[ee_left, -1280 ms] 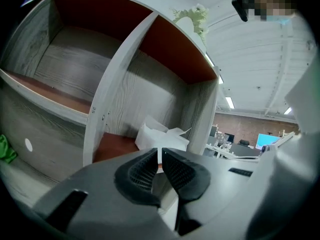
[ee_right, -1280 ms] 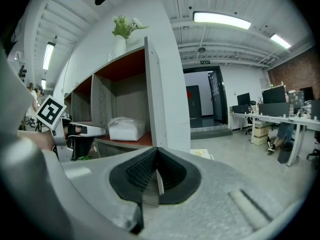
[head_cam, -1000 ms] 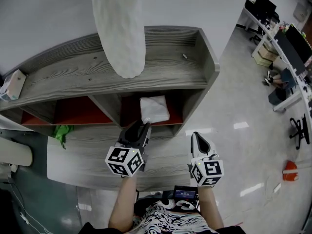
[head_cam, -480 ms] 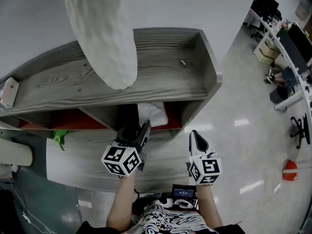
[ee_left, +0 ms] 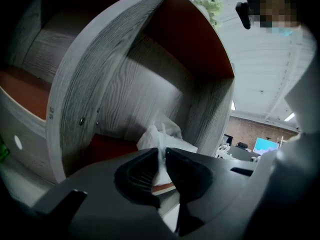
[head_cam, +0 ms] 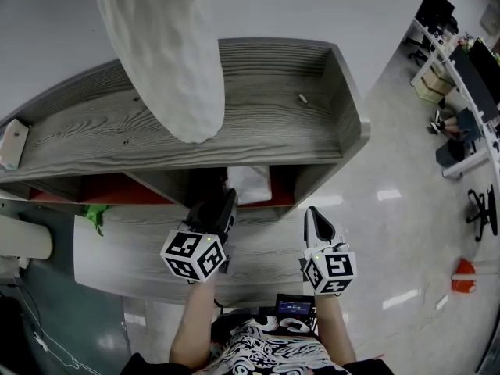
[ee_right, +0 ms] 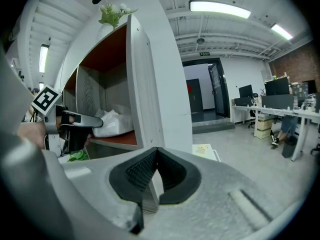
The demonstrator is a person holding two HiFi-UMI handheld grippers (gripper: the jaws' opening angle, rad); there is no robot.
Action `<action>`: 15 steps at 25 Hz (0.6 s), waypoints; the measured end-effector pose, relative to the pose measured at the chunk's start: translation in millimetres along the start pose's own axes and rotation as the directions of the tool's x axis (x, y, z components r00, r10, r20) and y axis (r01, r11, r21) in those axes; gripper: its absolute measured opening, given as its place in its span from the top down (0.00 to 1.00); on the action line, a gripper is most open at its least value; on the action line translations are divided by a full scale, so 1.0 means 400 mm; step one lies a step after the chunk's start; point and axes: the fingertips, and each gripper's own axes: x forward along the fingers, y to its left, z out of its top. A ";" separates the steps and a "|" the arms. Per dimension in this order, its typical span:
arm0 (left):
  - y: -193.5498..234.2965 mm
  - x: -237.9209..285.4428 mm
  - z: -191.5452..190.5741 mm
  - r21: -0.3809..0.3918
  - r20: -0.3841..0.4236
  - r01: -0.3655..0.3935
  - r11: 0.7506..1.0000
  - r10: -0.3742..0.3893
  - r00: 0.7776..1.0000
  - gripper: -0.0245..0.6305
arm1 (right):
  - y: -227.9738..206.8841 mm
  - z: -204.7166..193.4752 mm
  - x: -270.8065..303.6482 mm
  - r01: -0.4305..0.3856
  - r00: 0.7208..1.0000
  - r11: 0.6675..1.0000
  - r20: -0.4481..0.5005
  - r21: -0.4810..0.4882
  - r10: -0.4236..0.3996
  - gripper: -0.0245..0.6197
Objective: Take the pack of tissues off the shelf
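Note:
The pack of tissues [head_cam: 250, 184] is a white, crinkly plastic-wrapped bundle in the right red-lined compartment of the grey wooden shelf [head_cam: 266, 123]. In the left gripper view the pack [ee_left: 162, 134] lies just ahead, and a fold of its wrapper runs up between the jaws. My left gripper [head_cam: 226, 203] reaches into that compartment; its jaws [ee_left: 162, 156] are closing and pinch the wrapper. My right gripper [head_cam: 313, 218] hangs to the right, outside the shelf, shut with nothing in it [ee_right: 156, 156]. From there the pack [ee_right: 112, 123] and the left gripper show at the left.
A tall white vase [head_cam: 164, 53] stands on the shelf top and hides part of it. A small box [head_cam: 12, 143] lies at the top's left end. Something green [head_cam: 95, 213] sits on the lower board [head_cam: 141, 248]. Desks and chairs [head_cam: 461, 92] stand far right.
My left gripper has pushed a little deeper into the compartment, up to the pack. The view has shifted, so the shelf top covers more of the pack. The right gripper has barely moved.

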 end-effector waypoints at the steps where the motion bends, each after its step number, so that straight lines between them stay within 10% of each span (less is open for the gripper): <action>1: 0.000 0.000 0.000 -0.004 -0.001 0.004 1.000 -0.004 1.000 0.90 | 0.000 0.000 0.000 -0.001 1.000 1.000 0.000 0.000 0.001 0.95; 15: 0.000 -0.014 0.011 -0.055 0.020 0.047 0.997 -0.046 0.999 0.92 | -0.010 0.014 -0.035 0.007 1.000 1.000 0.018 -0.008 -0.006 0.95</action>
